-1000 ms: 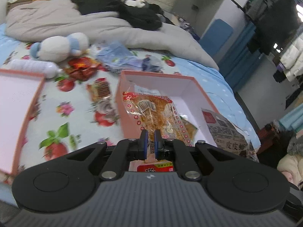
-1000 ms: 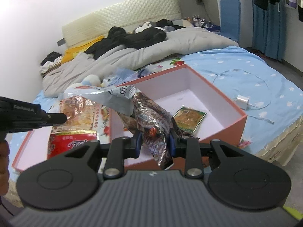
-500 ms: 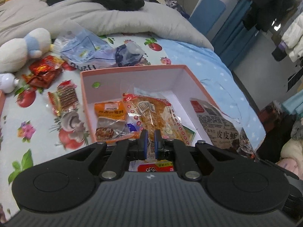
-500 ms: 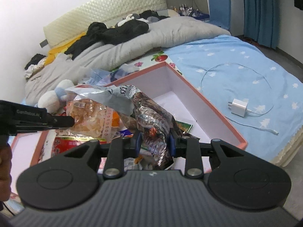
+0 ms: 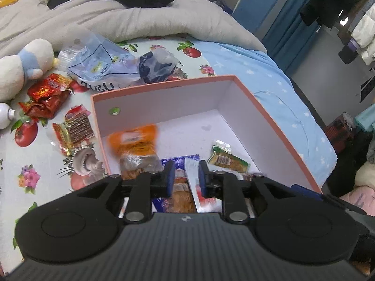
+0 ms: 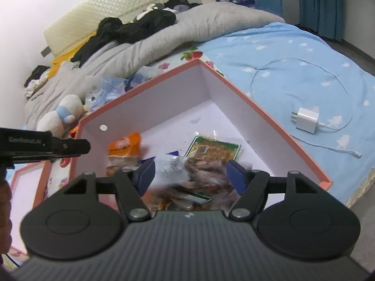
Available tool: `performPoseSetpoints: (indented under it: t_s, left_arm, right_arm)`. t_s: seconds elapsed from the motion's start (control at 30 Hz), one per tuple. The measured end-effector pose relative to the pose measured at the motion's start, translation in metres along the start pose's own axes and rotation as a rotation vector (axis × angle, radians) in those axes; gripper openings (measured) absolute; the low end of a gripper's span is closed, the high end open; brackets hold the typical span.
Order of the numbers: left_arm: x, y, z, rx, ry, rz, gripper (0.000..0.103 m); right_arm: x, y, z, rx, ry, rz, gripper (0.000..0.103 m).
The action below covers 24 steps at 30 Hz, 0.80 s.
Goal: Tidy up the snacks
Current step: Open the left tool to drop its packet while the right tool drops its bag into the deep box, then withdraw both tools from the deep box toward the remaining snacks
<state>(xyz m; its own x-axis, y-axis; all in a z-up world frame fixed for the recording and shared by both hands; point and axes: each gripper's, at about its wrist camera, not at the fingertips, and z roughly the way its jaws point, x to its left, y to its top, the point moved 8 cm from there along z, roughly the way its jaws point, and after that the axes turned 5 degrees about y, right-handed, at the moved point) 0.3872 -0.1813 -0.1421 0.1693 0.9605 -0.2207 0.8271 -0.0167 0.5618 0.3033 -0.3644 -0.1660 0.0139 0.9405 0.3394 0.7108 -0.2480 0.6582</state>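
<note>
Both hand-held grippers hang over the pink box (image 5: 276,126) that sits on the bed (image 6: 293,53). The left hand-held gripper (image 5: 186,179) has its jaws parted with nothing pinched between them; a blue-and-white snack packet (image 5: 180,187) lies in the box just below. The right hand-held gripper (image 6: 189,175) is spread wide, and a blurred brown snack bag (image 6: 206,171) shows between the jaws without being clamped. An orange packet (image 5: 132,140) and a green packet (image 5: 228,160) also lie inside the box. Red packets (image 5: 46,96) and a striped one (image 5: 75,130) lie on the bed beside the box, near a soft toy (image 5: 21,70). A white charger (image 6: 307,119) lies on the blue sheet.
</note>
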Motion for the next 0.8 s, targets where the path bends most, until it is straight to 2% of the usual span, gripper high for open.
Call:
performPoseSetpoints:
  t_s: [0.07, 0.37, 0.8]
  left_arm:
    - [0.001, -0.001, -0.011, -0.020, 0.001, 0.001, 0.035]
    - [-0.002, -0.020, -0.076, -0.093, -0.002, 0.016, 0.036]
    - [0.008, -0.080, -0.166, -0.167, 0.009, 0.010, 0.039]
  right_arm:
    - [0.004, -0.001, -0.007, -0.012, 0.002, -0.007, 0.069]
    - [0.032, -0.013, -0.056, -0.076, 0.038, -0.040, 0.069]
    - [0.083, -0.047, -0.119, -0.147, 0.100, -0.117, 0.069]
